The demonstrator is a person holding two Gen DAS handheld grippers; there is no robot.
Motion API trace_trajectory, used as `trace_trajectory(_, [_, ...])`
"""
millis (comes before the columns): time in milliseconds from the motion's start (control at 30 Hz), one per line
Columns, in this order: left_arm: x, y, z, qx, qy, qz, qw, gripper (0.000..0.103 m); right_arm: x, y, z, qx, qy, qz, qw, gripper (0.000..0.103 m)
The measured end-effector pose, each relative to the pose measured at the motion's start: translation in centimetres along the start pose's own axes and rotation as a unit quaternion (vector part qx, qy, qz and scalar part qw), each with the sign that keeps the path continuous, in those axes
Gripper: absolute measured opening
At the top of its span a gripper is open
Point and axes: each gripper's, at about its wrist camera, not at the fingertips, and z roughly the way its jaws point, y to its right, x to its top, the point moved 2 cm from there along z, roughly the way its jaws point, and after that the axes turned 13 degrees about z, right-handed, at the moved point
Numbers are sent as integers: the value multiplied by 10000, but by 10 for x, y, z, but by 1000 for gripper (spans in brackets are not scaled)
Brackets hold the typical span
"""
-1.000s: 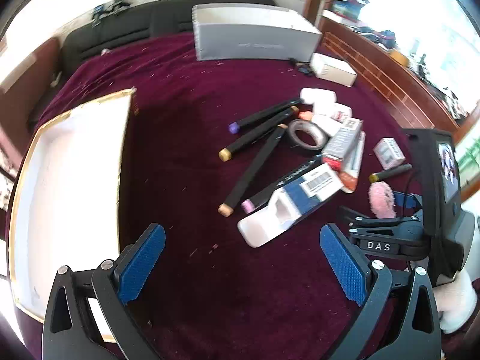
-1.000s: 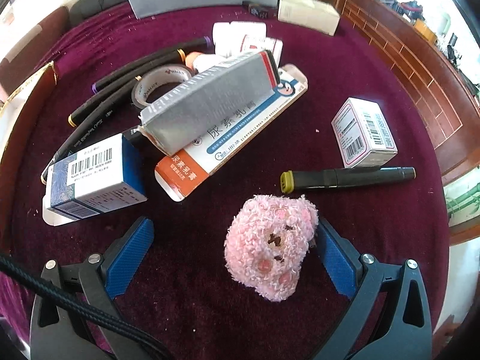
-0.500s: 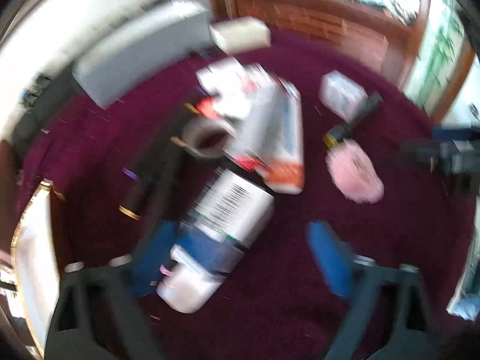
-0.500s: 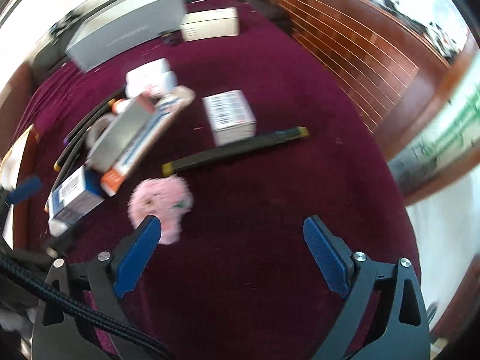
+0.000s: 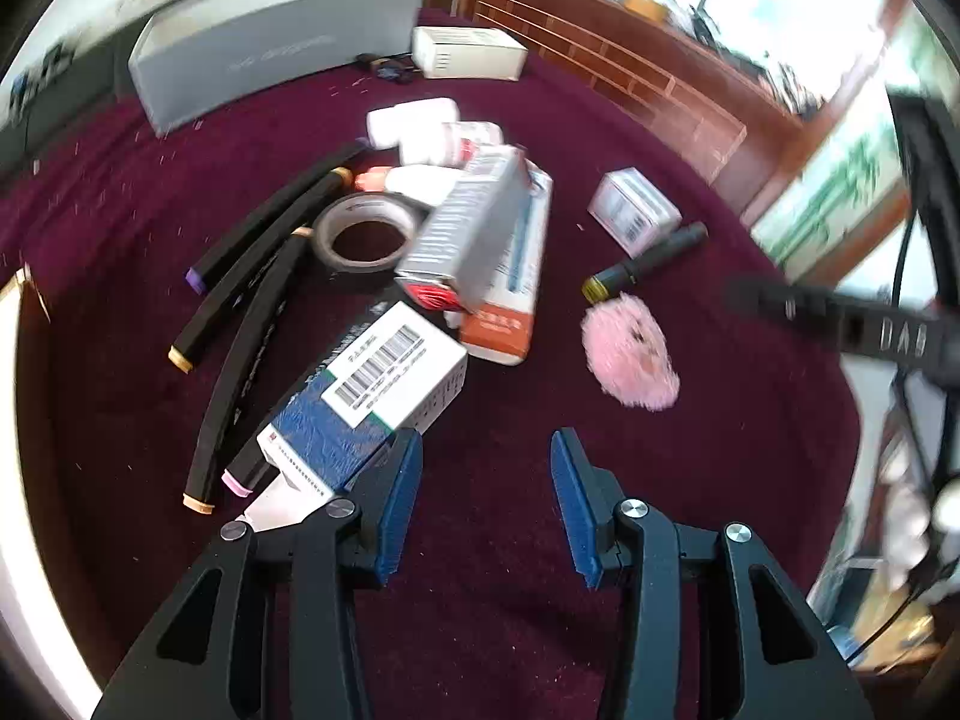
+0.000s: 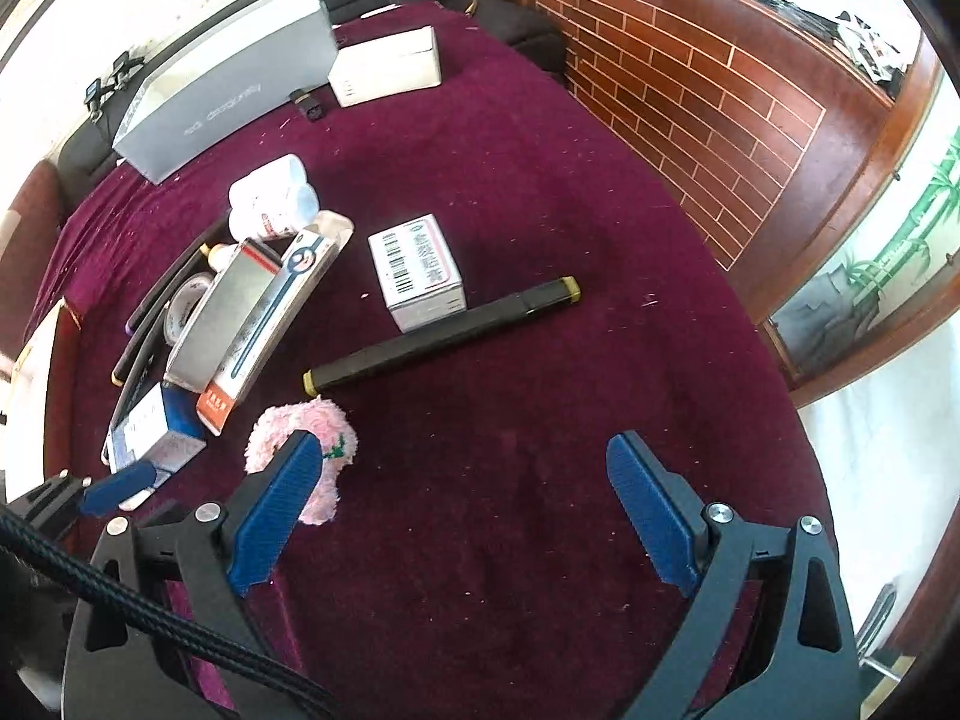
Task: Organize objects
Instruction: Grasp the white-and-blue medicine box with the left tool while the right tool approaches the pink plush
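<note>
A pile of objects lies on the maroon cloth: a blue-and-white box [image 5: 372, 396], a grey carton [image 5: 474, 234] on an orange-ended box, a tape roll [image 5: 366, 231], several black markers [image 5: 252, 252], and a pink plush [image 5: 630, 348]. My left gripper [image 5: 483, 492] is open and empty, its left finger beside the blue-and-white box. My right gripper [image 6: 474, 510] is open and empty, its left finger in front of the pink plush [image 6: 312, 426]. A black marker [image 6: 444, 336] and a small white box [image 6: 420, 270] lie ahead of it.
A large grey box [image 5: 270, 42] and a white box [image 5: 468, 51] stand at the far side. A white tray with gold rim [image 5: 18, 420] lies at the left. A wooden brick-pattern ledge [image 6: 690, 96] borders the right. The right gripper's body shows in the left wrist view [image 5: 870, 330].
My left gripper swung right toward the pile and narrowed its jaws. My right gripper pulled back and turned right, so the pink plush went from between its fingers to its left finger.
</note>
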Motion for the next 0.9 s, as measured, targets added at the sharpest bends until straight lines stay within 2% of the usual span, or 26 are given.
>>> trace_trajectory(133, [5, -22, -9, -256, 412, -377, 9981, 39, -2, 2, 3, 38, -86, 38, 9999, 97])
trace_trajectory(300, [14, -34, -21, -295, 621, -279, 9972, 40, -3, 4, 4, 68, -163, 88, 9998, 97])
trace_trajectory(400, [20, -43, -24, -167, 662, -209, 9975, 40, -3, 5, 5, 70, -190, 87, 9998, 97])
trace_trajectory(500, [21, -46, -17, -22, 518, -34, 9986, 42, -4, 5, 6, 49, -208, 102, 9997, 97])
trace_trajectory(600, [21, -42, -3, -25, 220, 372, 9991, 42, -4, 7, 8, 53, -260, 129, 9996, 97])
trace_trajectory(700, [16, -29, 11, -245, -79, 557, 9981, 42, -5, 6, 8, 59, -279, 125, 9995, 97])
trace_trajectory(800, [9, -16, 12, -810, -82, 423, 9958, 42, -6, 5, 8, 69, -281, 86, 9995, 97])
trace_trajectory(900, [5, -3, 18, -803, -179, 448, 9956, 42, -5, 6, 8, 72, -280, 110, 9995, 97])
